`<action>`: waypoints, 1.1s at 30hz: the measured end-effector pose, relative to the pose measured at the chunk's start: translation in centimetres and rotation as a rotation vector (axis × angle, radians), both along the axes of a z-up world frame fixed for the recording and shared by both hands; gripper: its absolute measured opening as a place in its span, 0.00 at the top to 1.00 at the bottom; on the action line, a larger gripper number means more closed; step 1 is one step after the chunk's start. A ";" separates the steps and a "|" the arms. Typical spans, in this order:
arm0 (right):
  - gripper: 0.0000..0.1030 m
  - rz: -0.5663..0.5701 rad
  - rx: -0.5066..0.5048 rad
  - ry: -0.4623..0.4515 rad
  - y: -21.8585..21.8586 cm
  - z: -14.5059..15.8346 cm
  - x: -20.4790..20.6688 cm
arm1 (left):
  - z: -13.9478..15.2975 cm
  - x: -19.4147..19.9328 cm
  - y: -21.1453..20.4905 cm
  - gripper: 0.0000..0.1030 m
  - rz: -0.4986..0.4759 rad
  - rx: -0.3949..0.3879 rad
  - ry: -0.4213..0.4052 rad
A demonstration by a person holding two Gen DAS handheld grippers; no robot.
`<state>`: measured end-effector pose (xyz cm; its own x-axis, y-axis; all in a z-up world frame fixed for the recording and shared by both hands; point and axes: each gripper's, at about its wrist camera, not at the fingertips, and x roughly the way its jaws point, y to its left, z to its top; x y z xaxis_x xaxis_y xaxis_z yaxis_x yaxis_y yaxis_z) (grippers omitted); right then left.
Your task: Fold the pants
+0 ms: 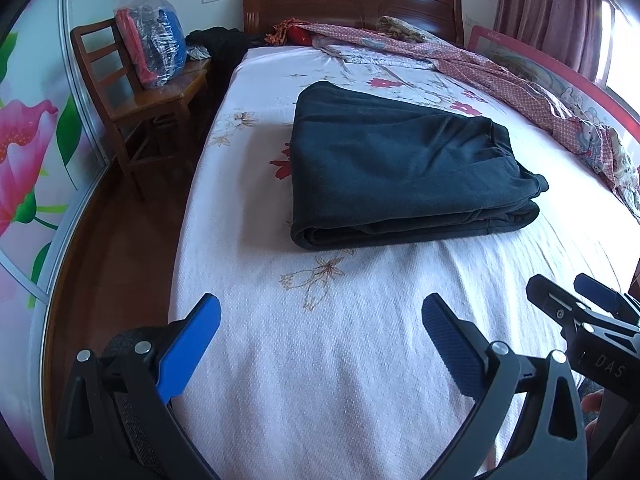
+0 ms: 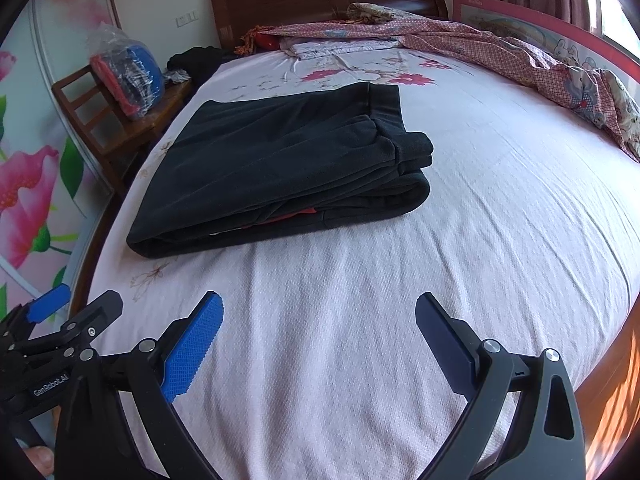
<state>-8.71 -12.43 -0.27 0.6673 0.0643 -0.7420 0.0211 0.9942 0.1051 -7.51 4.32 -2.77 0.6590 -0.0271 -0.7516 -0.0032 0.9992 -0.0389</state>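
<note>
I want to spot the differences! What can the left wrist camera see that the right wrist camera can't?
Only the left wrist view shows the right gripper poking in at its right edge.

Only the right wrist view shows the left gripper at its left edge and a red patch between the layers of the folded pants.

Both show the folded dark pants lying on the white flowered bed sheet, the brown wooden chair, and open fingers holding nothing.
</note>
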 end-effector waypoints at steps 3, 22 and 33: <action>0.07 -0.001 0.004 0.002 -0.1 0.0 0.0 | 0.0 0.0 0.0 0.02 0.001 0.000 0.002; 0.07 0.002 0.001 0.005 0.2 -0.1 0.1 | -0.1 0.1 -0.2 0.02 -0.002 0.001 0.008; 0.07 0.002 0.007 0.006 0.0 -0.2 0.1 | -0.2 0.0 -0.3 0.02 -0.003 0.002 0.013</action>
